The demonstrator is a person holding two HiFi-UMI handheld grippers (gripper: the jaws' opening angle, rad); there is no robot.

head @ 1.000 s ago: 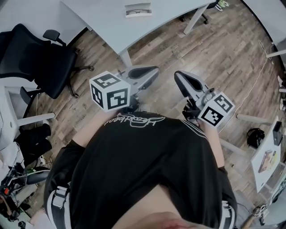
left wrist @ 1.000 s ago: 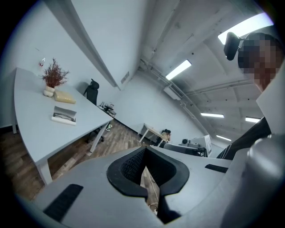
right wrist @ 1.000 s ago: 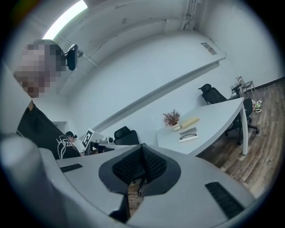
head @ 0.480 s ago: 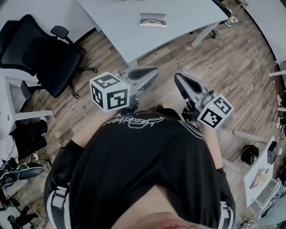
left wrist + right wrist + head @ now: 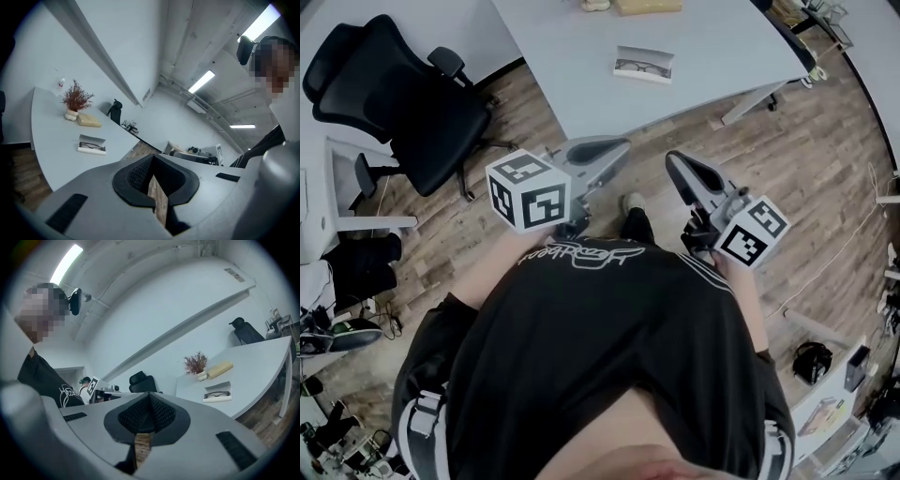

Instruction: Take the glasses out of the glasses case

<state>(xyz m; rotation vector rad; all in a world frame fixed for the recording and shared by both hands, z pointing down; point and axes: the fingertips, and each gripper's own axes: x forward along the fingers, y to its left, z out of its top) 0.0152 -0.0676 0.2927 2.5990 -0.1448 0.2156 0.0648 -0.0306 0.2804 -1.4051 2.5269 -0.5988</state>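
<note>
An open white glasses case (image 5: 643, 66) lies on the grey table (image 5: 572, 66), with dark-framed glasses (image 5: 641, 67) inside it. The case also shows in the left gripper view (image 5: 92, 144) and in the right gripper view (image 5: 217, 393), far ahead of both jaws. My left gripper (image 5: 622, 147) and right gripper (image 5: 672, 161) are held side by side in front of the person's chest, over the wooden floor and short of the table edge. Both are shut with nothing between the jaws, in the left gripper view (image 5: 153, 194) and in the right (image 5: 141, 439).
A black office chair (image 5: 394, 94) stands left of the table. A dried plant in a small pot (image 5: 74, 101) and a tan box (image 5: 89, 121) sit beyond the case. A table leg (image 5: 748, 101) slants down at right. Bags and cables lie at the floor's left edge (image 5: 356, 272).
The table and the glasses case have slid lower and nearer in the head view as the person walks toward them. Both grippers keep their pose and stay shut.
</note>
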